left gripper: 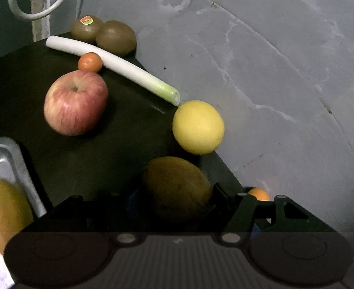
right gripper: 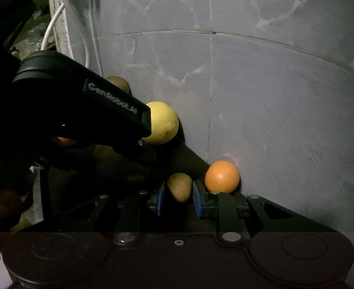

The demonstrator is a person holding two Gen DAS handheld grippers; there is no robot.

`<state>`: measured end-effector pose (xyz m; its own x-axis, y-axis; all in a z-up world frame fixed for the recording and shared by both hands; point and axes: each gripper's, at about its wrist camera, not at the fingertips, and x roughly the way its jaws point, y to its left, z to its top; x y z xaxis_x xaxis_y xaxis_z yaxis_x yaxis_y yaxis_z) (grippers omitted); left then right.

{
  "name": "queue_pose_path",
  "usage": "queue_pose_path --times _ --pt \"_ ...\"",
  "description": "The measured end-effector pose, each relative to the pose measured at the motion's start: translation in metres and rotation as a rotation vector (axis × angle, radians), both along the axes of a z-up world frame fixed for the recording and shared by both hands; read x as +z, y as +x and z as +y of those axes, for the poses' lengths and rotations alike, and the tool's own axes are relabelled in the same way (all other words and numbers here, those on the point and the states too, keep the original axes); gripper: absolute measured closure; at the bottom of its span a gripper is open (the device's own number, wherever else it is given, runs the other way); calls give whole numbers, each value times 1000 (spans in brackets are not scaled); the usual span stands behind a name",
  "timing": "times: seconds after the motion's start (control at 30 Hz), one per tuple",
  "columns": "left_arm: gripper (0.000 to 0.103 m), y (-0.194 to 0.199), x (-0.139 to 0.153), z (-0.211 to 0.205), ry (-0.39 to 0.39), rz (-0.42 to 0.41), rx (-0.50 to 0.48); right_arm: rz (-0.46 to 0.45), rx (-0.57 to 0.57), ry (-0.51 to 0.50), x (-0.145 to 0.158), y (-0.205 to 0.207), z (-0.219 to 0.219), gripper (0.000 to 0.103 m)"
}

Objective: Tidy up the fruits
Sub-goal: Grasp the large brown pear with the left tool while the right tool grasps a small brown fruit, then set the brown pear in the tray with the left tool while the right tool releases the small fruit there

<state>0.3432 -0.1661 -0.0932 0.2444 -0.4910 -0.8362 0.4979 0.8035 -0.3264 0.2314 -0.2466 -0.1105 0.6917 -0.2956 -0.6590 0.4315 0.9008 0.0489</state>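
Note:
In the left wrist view my left gripper [left gripper: 174,200] is shut on a dull yellow-brown fruit [left gripper: 177,183] above the black mat [left gripper: 99,149]. On the mat lie a red apple [left gripper: 75,102], a small orange [left gripper: 90,62], a yellow lemon [left gripper: 198,127], two kiwis [left gripper: 115,37] and a white leek [left gripper: 112,65]. In the right wrist view my right gripper [right gripper: 177,196] has its blue pads around a brown kiwi [right gripper: 180,186]. An orange [right gripper: 222,176] lies just right of it. The lemon also shows in the right wrist view [right gripper: 162,122].
A metal tray [left gripper: 5,159] at lower left holds a yellow-green fruit [left gripper: 3,212]. A grey marbled wall [left gripper: 273,72] borders the mat on the right. A white cable [left gripper: 32,14] hangs at the back. The left gripper's black body [right gripper: 80,103] fills the right wrist view's left.

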Motion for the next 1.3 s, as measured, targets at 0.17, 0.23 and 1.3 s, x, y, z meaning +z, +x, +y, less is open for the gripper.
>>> queue_pose_path --times 0.17,0.23,1.3 --pt "37 -15 8 14 -20 -5 9 -19 35 -10 4 -12 5 77" --pt "37 -23 11 20 -28 -10 14 -25 46 -14 6 -19 9 77" --pt "37 -132 36 192 -56 -8 331 -41 384 -27 35 -84 130 77"
